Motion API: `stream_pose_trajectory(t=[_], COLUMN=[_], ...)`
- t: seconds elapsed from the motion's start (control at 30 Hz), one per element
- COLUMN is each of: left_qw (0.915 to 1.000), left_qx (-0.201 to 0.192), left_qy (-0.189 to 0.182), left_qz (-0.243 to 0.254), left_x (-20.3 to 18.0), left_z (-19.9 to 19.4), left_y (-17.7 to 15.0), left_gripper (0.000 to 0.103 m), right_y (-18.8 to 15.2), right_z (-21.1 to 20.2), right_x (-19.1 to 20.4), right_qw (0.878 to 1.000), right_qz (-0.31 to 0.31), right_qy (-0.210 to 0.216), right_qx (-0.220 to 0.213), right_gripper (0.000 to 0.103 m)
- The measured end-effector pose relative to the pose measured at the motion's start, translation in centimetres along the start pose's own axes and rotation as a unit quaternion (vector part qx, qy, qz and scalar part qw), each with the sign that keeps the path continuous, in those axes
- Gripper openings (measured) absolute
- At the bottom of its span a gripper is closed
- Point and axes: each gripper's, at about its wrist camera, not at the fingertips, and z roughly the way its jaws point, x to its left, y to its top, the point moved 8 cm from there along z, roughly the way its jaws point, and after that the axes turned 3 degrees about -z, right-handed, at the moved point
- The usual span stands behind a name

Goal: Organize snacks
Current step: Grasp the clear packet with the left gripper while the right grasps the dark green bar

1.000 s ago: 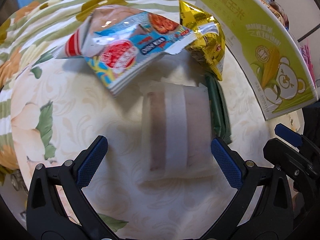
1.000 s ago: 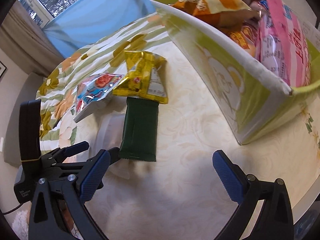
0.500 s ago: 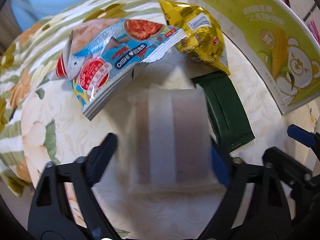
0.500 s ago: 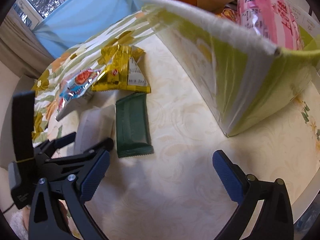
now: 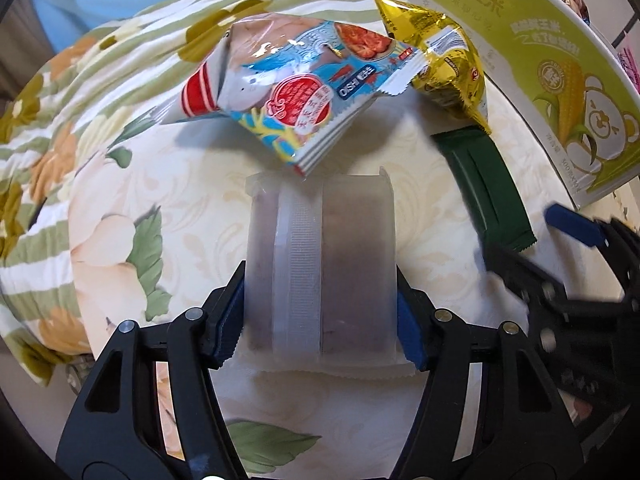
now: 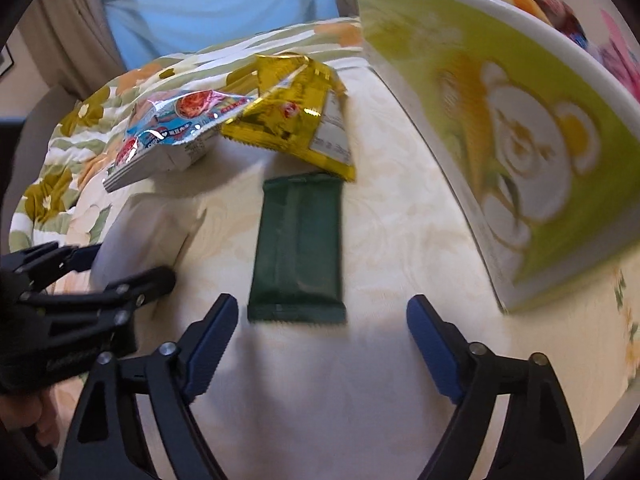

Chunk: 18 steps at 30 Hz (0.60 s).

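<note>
A frosted white packet lies on the pale floral tablecloth. My left gripper straddles its near half, jaws closing, both blue pads against its long sides. A dark green packet lies to its right. My right gripper hovers at the green packet's near end, jaws closing, with a clear gap between each pad and the packet. A blue-and-red snack bag and a gold foil bag sit beyond. The right gripper shows blurred in the left wrist view.
A lime-green carton with a bear and corn print stands at the right, holding several snack bags. The same carton fills the upper right of the left wrist view. A blue curtain hangs beyond the table's far edge.
The left jaws have narrowed from wide open onto the white packet's sides. The right gripper has swung over toward the green packet and its jaws have narrowed too.
</note>
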Motion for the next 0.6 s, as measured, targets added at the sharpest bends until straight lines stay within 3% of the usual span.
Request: stream_pose_trajectory(t=[0.1, 0.37, 0.43, 0.5, 0.6], left_qw=[1.0000, 0.9999, 0.9999, 0.9999, 0.9999], left_qx=[0.001, -0.008, -0.009, -0.007, -0.004], left_qy=[0.002, -0.001, -0.001, -0.005, -0.011], left_qz=[-0.002, 0.006, 0.011, 0.011, 0.006], left_x=[-0.2, -0.4, -0.4, -0.3, -0.1], left_z=[0.0, 0.5, 0.5, 0.6, 0.5], left_y=[0.0, 0.9, 1.0, 1.2, 1.3], left_gripper=[0.061, 0.064, 0.062, 0.060, 0.060], right_y=[0.9, 2.5, 2.7, 2.9, 3.0], right_z=[0.6, 1.8, 1.9, 1.9, 1.9], right_x=[0.0, 0.6, 0.7, 1.3, 1.9], right_qw=[1.000, 0.998, 0.997, 0.996, 0.995], right_qz=[-0.012, -0.055, -0.066, -0.082, -0.097], right_qy=[-0.007, -0.033, -0.031, -0.023, -0.025], right_qx=[-0.007, -0.018, -0.021, -0.023, -0.021], right_gripper=[0.068, 0.061, 0.057, 0.043, 0.041])
